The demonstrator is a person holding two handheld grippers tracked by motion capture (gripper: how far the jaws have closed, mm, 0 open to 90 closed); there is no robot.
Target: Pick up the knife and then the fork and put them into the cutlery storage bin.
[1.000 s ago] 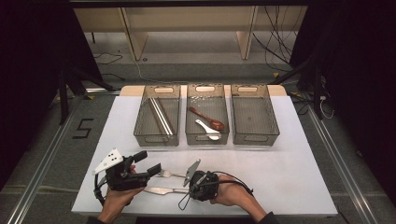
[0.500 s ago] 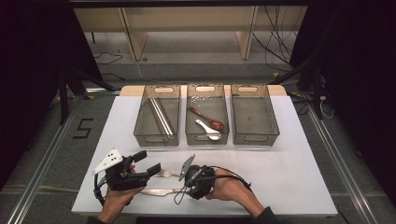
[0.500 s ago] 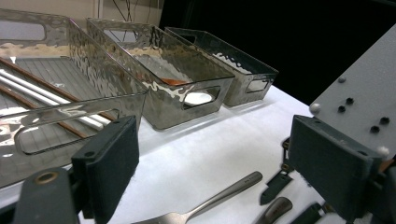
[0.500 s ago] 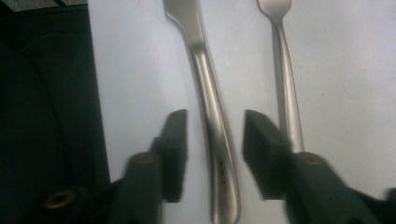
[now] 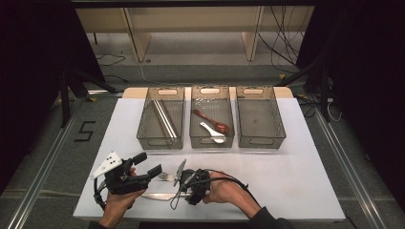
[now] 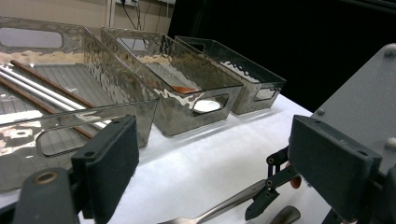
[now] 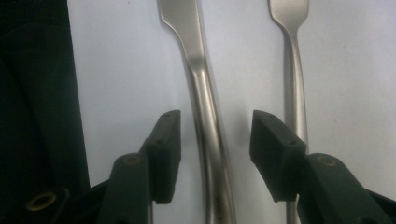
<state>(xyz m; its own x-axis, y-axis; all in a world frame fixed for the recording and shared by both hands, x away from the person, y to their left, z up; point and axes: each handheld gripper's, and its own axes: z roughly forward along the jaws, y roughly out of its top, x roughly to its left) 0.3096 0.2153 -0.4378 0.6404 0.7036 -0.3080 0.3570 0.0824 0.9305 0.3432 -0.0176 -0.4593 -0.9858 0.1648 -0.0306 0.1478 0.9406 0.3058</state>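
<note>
Right tool (image 7: 212, 154) has just been opening, its jaws now parted astride the knife handle (image 7: 210, 154) lying on the counter (image 5: 286, 181) at lower centre, so you can regrip it

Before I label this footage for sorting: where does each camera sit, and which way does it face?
High view: above the near edge, looking forward and down on the table; forearms, both grippers.
Left gripper view: on the left gripper, facing three bins; open jaws.
Right gripper view: on the right gripper, looking down; jaws just opened, astride a knife.
Shared: knife, fork.
</note>
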